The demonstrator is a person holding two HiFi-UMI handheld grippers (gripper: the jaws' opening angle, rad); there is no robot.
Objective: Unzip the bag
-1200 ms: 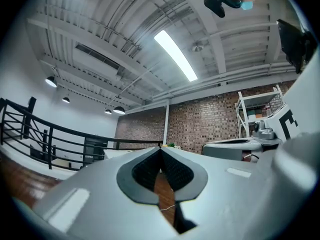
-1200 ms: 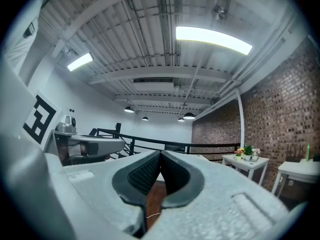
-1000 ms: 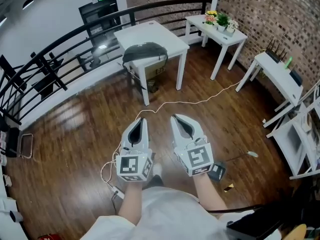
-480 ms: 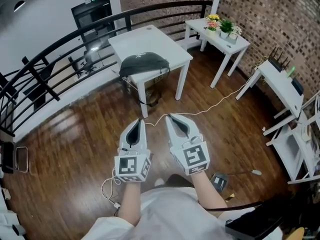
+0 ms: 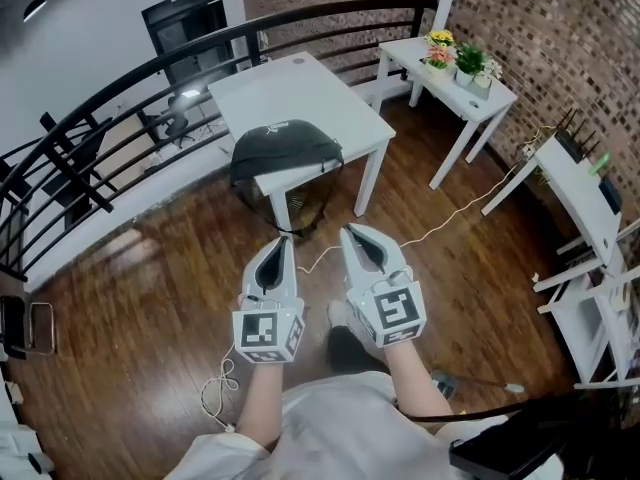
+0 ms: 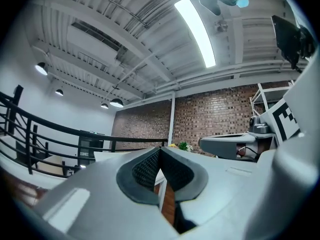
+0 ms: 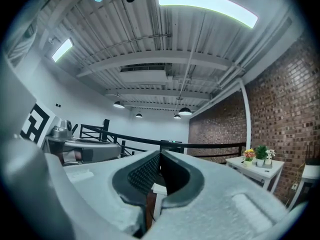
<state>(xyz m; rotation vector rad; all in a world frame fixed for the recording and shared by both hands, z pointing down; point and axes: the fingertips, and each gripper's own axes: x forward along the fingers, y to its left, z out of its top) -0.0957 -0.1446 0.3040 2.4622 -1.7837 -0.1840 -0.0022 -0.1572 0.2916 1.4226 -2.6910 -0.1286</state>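
The person has stepped closer to the table [image 5: 300, 93], where the bag [image 5: 285, 153] slumps over its near edge. The left gripper [image 5: 283, 240] and right gripper [image 5: 350, 232], both pressed together and empty, are short of the table, so unzipping hasn't begun.

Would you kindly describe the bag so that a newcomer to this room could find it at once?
Find the square white table in front of the curved black railing. The bag slumps over its near corner: a dark, rounded, soft shape on the white top, while the narrow white table to the right carries potted flowers instead.
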